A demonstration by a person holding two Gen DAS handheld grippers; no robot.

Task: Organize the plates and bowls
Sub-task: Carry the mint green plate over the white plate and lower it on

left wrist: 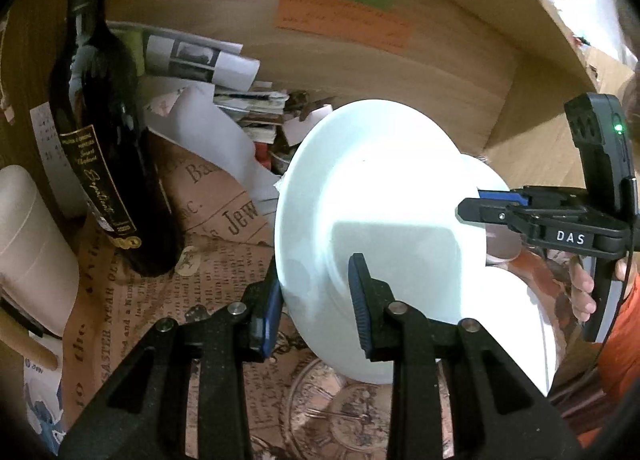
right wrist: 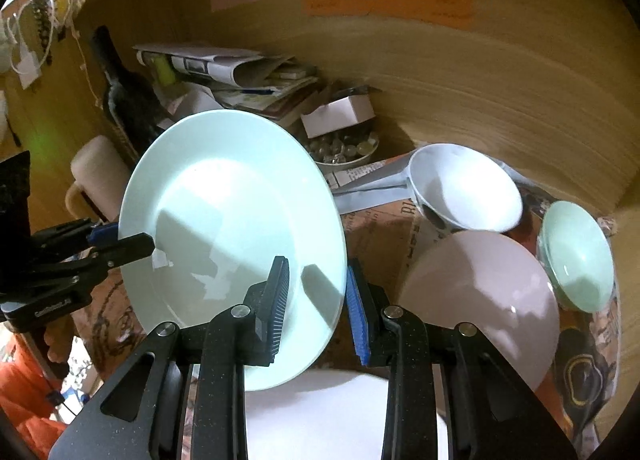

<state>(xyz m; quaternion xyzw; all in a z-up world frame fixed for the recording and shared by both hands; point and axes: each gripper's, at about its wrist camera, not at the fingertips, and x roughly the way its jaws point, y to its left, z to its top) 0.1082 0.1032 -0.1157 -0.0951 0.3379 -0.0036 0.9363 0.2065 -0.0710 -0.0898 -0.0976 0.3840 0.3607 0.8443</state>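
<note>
A pale green plate (right wrist: 232, 228) is lifted above the paper-covered surface; it also shows in the left wrist view (left wrist: 372, 220). My left gripper (left wrist: 316, 300) straddles its near rim with a gap at the right pad. My right gripper (right wrist: 318, 304) straddles its opposite rim, fingers apart. Each gripper shows in the other view, the right one (left wrist: 476, 204) and the left one (right wrist: 132, 242), both at the rim. A white plate (right wrist: 340, 416) lies below. A pink bowl (right wrist: 484, 300), a white bowl (right wrist: 468, 188) and a small green bowl (right wrist: 576, 256) stand at the right.
A dark wine bottle (left wrist: 104, 148) stands at the left beside a beige mug (left wrist: 28, 248). Stacked papers (left wrist: 224, 76) and a dish of glass beads (right wrist: 344, 148) lie at the back against the wooden wall (right wrist: 480, 72). Printed paper (left wrist: 160, 280) covers the surface.
</note>
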